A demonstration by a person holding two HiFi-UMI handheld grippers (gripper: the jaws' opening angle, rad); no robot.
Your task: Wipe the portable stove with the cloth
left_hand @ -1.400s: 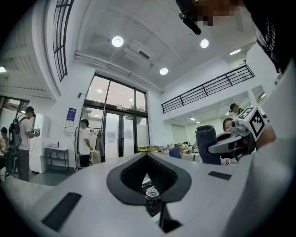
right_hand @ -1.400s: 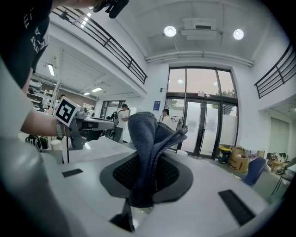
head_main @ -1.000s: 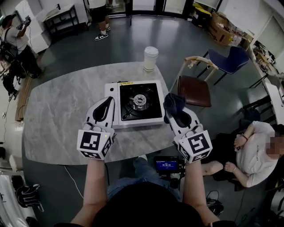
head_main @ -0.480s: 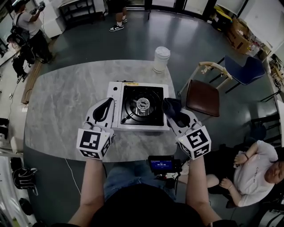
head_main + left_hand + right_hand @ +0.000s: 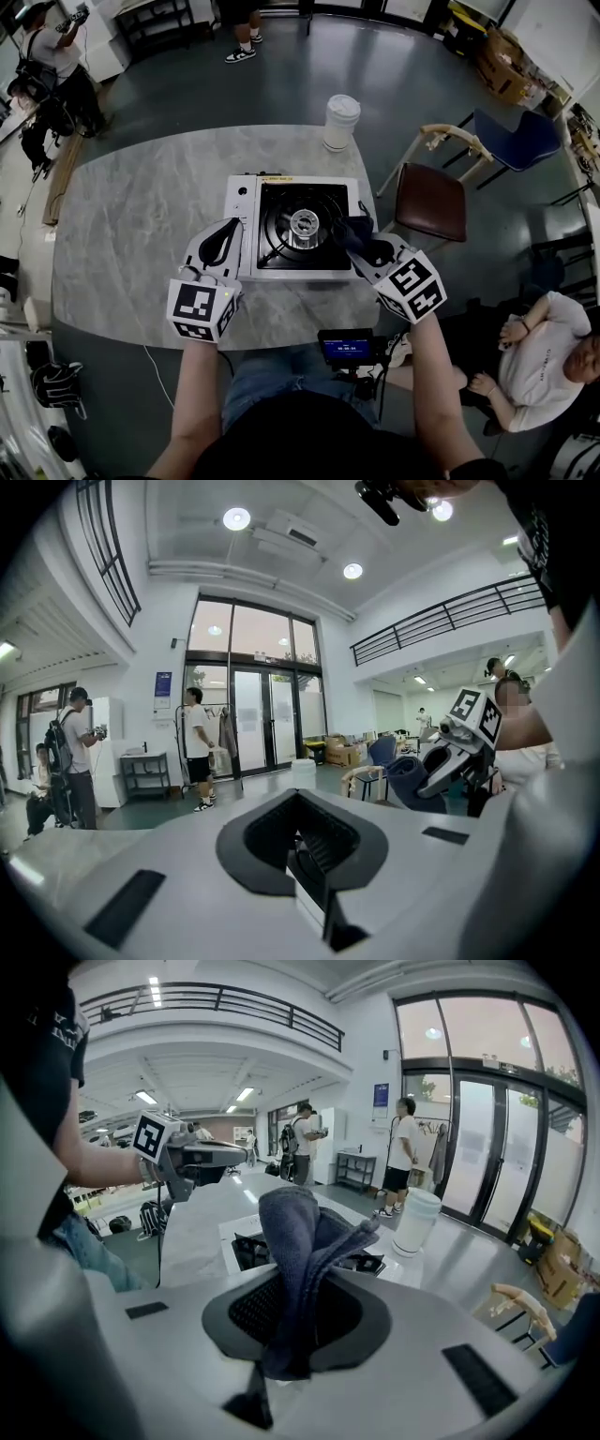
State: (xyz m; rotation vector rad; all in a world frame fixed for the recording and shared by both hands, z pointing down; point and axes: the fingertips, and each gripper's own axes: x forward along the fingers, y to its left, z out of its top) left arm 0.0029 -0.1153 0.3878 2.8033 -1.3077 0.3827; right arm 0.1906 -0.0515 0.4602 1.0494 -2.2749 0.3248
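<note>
Head view, table (image 5: 141,234): grey marbled top, rounded corners
Head view, portable stove (image 5: 298,228): white body with a black square top and a round burner; flat on the table near the front edge
Head view, left gripper (image 5: 221,246): just beside the stove's left side, over the table; jaws together, nothing between them
Head view, right gripper (image 5: 371,249): at the stove's right front corner; clamped on the cloth (image 5: 354,230)
Head view, cloth: dark, bunched; over the right edge of the black top; contact with the stove impossible to judge
Head view, white container (image 5: 341,122): upright on the table's far edge, well apart from the stove
Head view, surroundings: chair (image 5: 429,202) with a brown seat right of the table; seated person (image 5: 544,347) at lower right
Left gripper view, left gripper (image 5: 314,855): jaws pressed together, empty
Left gripper view, right gripper (image 5: 441,761): off to the right, dark cloth (image 5: 412,782) bulging from its jaws; marker cube (image 5: 475,714) above
Right gripper view, right gripper (image 5: 295,1330): jaws closed on the cloth (image 5: 300,1241); grey-blue folds standing upward out of them
Right gripper view, portable stove (image 5: 248,1246): behind the cloth, partly hidden; white container (image 5: 415,1221) beyond on the right; left gripper (image 5: 211,1157) at left
</note>
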